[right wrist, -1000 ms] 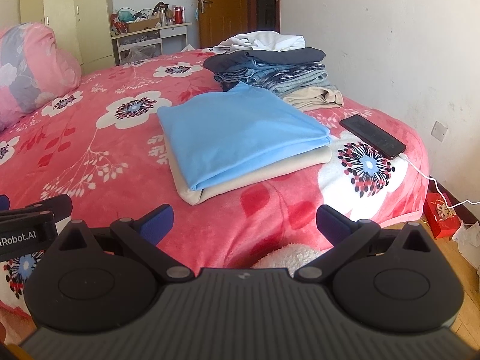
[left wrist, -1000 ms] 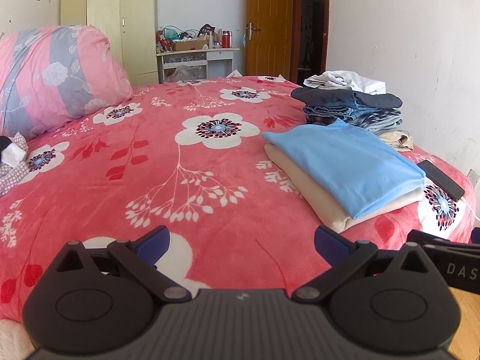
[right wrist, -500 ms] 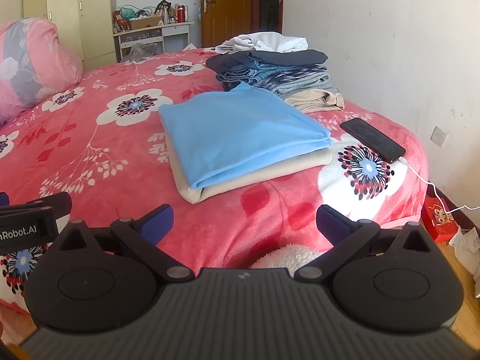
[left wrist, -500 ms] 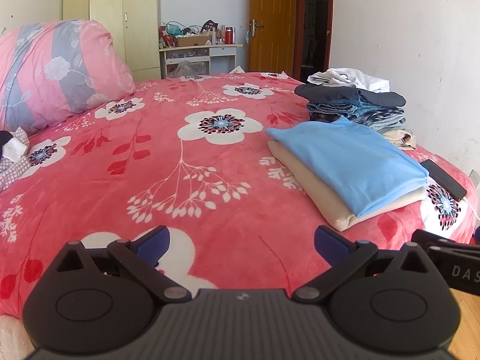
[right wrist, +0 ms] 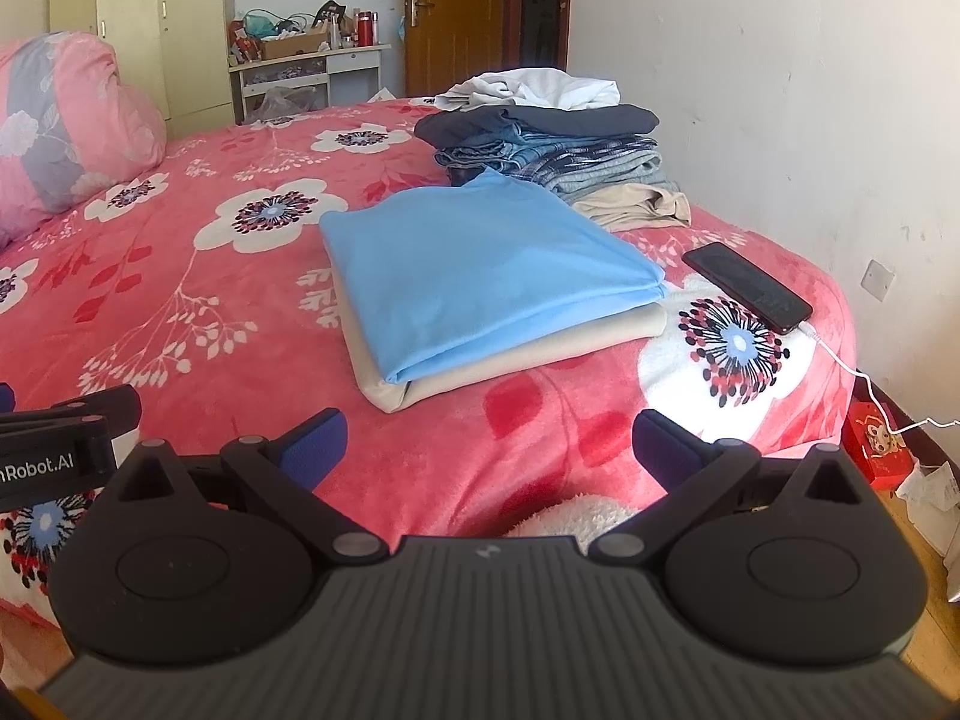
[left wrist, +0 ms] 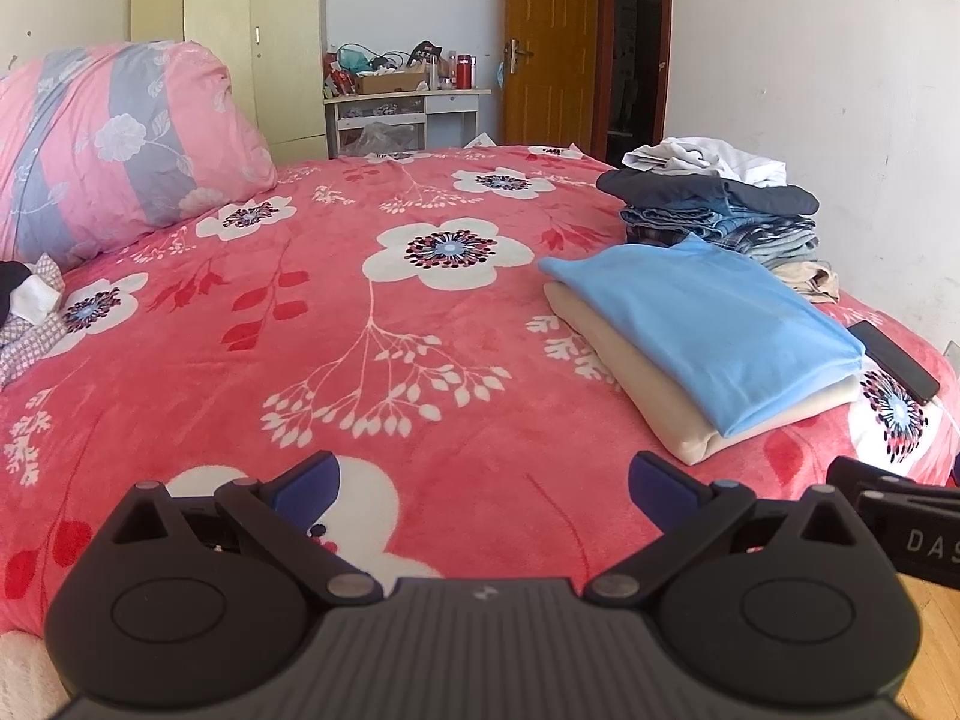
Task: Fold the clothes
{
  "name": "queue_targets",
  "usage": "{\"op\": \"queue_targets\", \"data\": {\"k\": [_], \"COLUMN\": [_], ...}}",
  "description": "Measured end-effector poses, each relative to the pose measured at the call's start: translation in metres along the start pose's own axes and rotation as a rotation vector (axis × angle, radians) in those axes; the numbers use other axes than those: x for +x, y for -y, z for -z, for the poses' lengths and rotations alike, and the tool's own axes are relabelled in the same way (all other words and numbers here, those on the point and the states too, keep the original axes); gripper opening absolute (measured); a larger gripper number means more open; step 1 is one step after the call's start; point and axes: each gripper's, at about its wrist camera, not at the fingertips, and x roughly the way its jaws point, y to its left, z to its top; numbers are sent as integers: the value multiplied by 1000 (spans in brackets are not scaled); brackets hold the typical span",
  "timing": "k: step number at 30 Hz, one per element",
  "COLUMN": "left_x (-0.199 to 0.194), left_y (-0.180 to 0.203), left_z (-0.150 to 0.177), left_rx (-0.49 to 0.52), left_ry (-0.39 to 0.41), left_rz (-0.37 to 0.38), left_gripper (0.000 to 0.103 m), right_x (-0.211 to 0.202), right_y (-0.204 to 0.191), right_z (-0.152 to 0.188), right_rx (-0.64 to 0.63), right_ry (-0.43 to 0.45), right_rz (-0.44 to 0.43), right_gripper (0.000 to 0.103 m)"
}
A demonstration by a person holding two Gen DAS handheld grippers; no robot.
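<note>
A folded light-blue garment (left wrist: 708, 324) (right wrist: 474, 264) lies on a folded beige one (left wrist: 642, 378) (right wrist: 516, 348) at the right side of the bed. Behind them stands a pile of unfolded clothes (left wrist: 714, 204) (right wrist: 552, 138), with denim and dark pieces under a white one. My left gripper (left wrist: 480, 480) hovers open over the near edge of the bed, nothing between its fingers. My right gripper (right wrist: 489, 441) is open too, empty, just short of the folded stack. Each gripper's body shows at the edge of the other's view.
A red floral blanket (left wrist: 372, 360) covers the bed. A black phone (right wrist: 747, 285) on a white cable lies at the right edge near the wall. A pink pillow (left wrist: 114, 144) sits at the far left. A cluttered desk (left wrist: 402, 102), a wardrobe and a wooden door stand behind.
Both grippers have pulled back and risen slightly, so the bed and the stack look a little farther and lower. The clothes have not moved. The jaws stay open.
</note>
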Motion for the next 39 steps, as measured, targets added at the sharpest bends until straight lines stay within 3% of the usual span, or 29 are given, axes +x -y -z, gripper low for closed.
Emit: {"op": "queue_targets", "data": {"k": [39], "left_x": [0], "left_y": [-3], "left_z": [2], "left_rx": [3], "left_ry": [-7], "left_rz": [0], "left_gripper": [103], "right_x": [6], "right_y": [-5], "right_z": [2], "right_rx": [-10], "right_ry": [-23], "right_rz": [14], "right_gripper": [102]}}
